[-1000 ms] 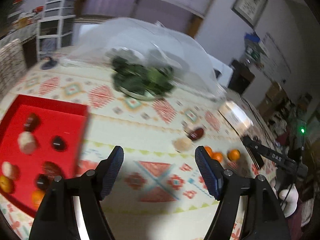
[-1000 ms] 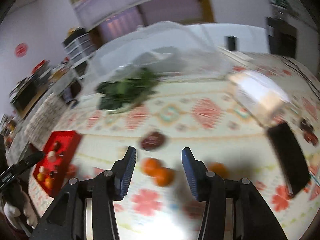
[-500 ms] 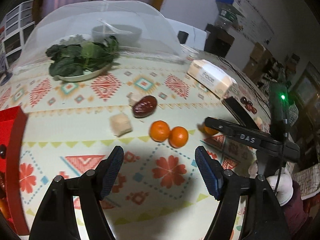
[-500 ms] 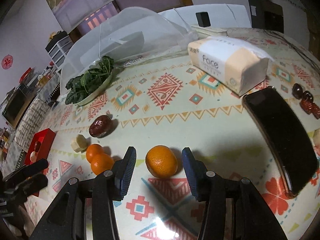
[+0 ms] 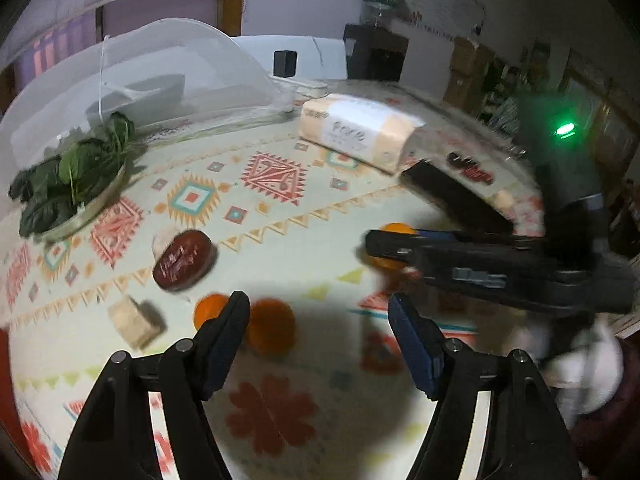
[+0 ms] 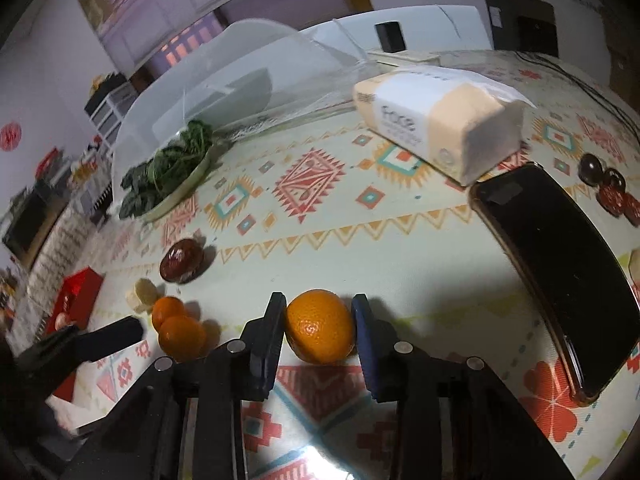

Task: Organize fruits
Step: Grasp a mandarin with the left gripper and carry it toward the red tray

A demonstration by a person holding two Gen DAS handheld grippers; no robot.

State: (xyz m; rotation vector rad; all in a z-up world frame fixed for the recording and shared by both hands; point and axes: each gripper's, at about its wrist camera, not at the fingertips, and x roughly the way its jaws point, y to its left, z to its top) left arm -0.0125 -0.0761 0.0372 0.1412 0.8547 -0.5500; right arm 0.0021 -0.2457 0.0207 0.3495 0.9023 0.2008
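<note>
- Far to the left, in the right wrist view, sits a red box [image 6: 76, 292]. Small things lie in it, so it is likely where the fruits go.
- Next comes a pale chunk [image 6: 142, 295] and a dark red fruit [image 6: 180, 266], both loose on the patterned surface [image 6: 320, 216].
- A plate of green leaves [image 6: 168, 172] sits farther back, at the edge of a clear dome cover [image 6: 224, 80]. It is not part of the sorting.
- Two small oranges [image 6: 176, 326] touch each other. The left gripper [image 5: 320, 320] hangs just by them with its jaws wide and nothing between them. One small orange peeks out beside its left finger, so it looks lined up to grab one.
- In the middle is the big orange [image 6: 320, 326], sitting on the surface. The right gripper [image 6: 320, 330] has one finger on each side of it, and its jaws are closing in. The pads look right at the skin, but I cannot tell if they squeeze yet.
- To the right lie a tissue pack [image 6: 436, 120] and a black phone [image 6: 560, 256].
- Far right, a few dark fruits [image 6: 608, 188] wait in a bunch.
</note>
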